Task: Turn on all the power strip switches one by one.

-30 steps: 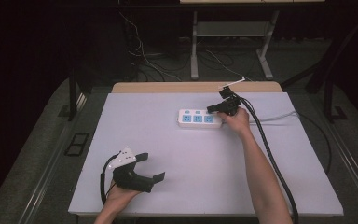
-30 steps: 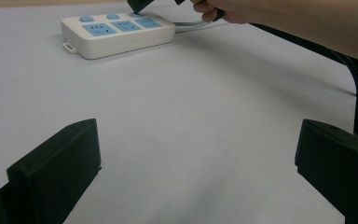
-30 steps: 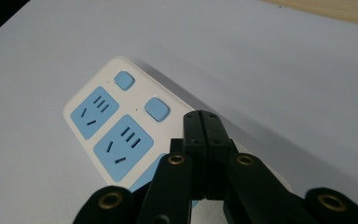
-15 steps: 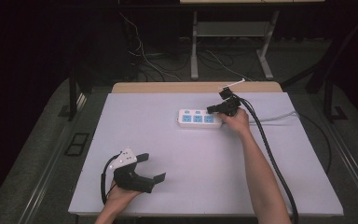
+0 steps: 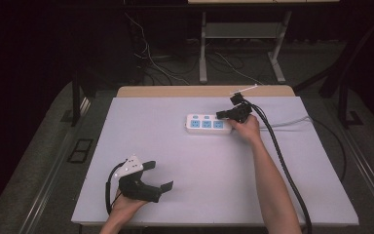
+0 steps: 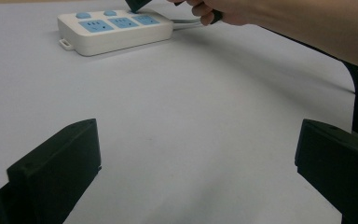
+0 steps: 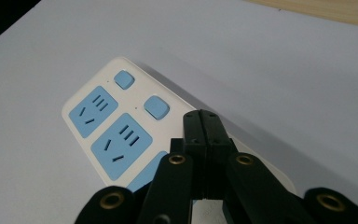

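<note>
White power strip (image 5: 205, 124) unmoved since a second ago, right gripper (image 7: 204, 122) still pressed together over its third switch, left gripper (image 5: 158, 176) spread idle: press likely mid-hold.

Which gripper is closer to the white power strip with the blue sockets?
Right. The right gripper, jaws shut, sits over the end of the white power strip, while the left gripper, jaws open, rests far away near the table's front edge.
</note>
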Demonstrator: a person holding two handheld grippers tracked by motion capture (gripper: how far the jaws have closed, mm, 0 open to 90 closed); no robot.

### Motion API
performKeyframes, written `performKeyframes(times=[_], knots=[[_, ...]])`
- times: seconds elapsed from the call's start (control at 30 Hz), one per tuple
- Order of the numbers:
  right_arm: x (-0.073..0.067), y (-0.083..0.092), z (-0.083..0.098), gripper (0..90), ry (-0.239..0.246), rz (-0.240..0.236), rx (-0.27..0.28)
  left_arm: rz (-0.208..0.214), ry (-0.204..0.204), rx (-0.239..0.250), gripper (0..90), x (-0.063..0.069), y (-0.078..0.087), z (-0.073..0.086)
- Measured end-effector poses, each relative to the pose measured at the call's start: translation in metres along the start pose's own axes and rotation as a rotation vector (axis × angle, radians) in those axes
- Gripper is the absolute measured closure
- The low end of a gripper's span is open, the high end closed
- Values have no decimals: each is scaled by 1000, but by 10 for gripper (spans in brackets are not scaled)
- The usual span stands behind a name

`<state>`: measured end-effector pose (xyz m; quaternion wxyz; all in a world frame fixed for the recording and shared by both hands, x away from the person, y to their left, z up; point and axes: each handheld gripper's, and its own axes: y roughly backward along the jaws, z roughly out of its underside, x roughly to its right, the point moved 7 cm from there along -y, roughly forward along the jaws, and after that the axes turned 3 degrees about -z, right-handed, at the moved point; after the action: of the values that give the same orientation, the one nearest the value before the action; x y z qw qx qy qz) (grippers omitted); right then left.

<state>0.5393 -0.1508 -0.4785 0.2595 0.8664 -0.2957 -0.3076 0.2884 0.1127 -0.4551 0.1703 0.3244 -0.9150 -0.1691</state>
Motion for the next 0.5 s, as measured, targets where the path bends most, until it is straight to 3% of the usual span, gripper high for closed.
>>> performKeyframes(times=[0.5], knots=[[-1,0,1,900,16,13,7,-1,0,-6,0,1,-1,1]])
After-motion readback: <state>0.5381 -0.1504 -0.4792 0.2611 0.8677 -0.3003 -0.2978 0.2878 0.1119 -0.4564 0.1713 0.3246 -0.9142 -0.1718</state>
